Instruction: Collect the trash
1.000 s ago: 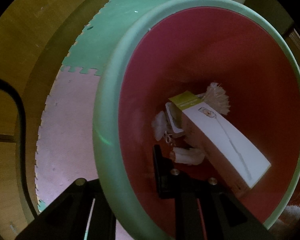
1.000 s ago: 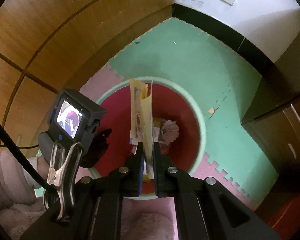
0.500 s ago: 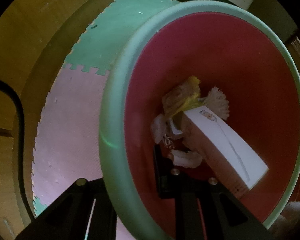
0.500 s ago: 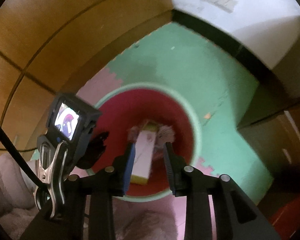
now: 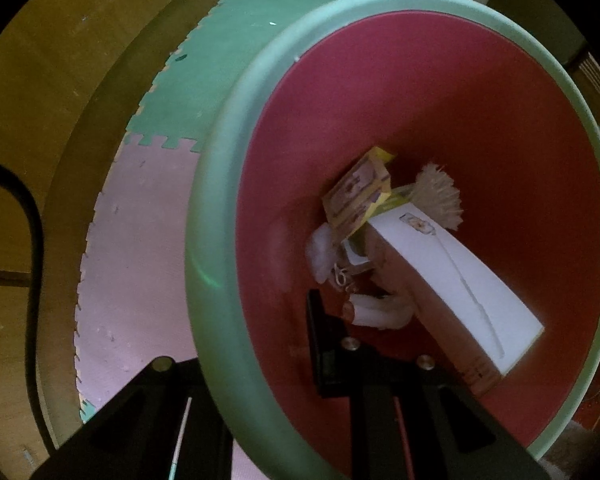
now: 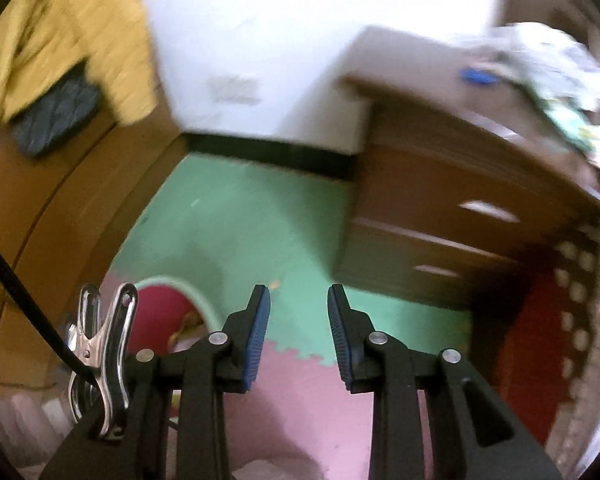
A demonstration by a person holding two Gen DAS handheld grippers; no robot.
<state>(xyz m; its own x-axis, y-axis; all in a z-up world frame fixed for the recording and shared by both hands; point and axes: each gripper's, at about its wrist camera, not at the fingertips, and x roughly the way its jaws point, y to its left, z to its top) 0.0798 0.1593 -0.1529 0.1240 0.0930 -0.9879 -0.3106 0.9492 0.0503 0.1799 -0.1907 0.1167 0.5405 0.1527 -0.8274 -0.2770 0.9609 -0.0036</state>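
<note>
Left gripper clamped on bin rim | right gripper empty, parted | yellow wrapper inside bin, atop white box | risk: rim slipping, bin tipping, trash spilling onto mat.

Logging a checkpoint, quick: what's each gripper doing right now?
Left gripper: shut on the bin rim.
Right gripper: open, empty.

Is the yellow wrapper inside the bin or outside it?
Inside. The yellow wrapper lies within the bin, on the white box.
</note>
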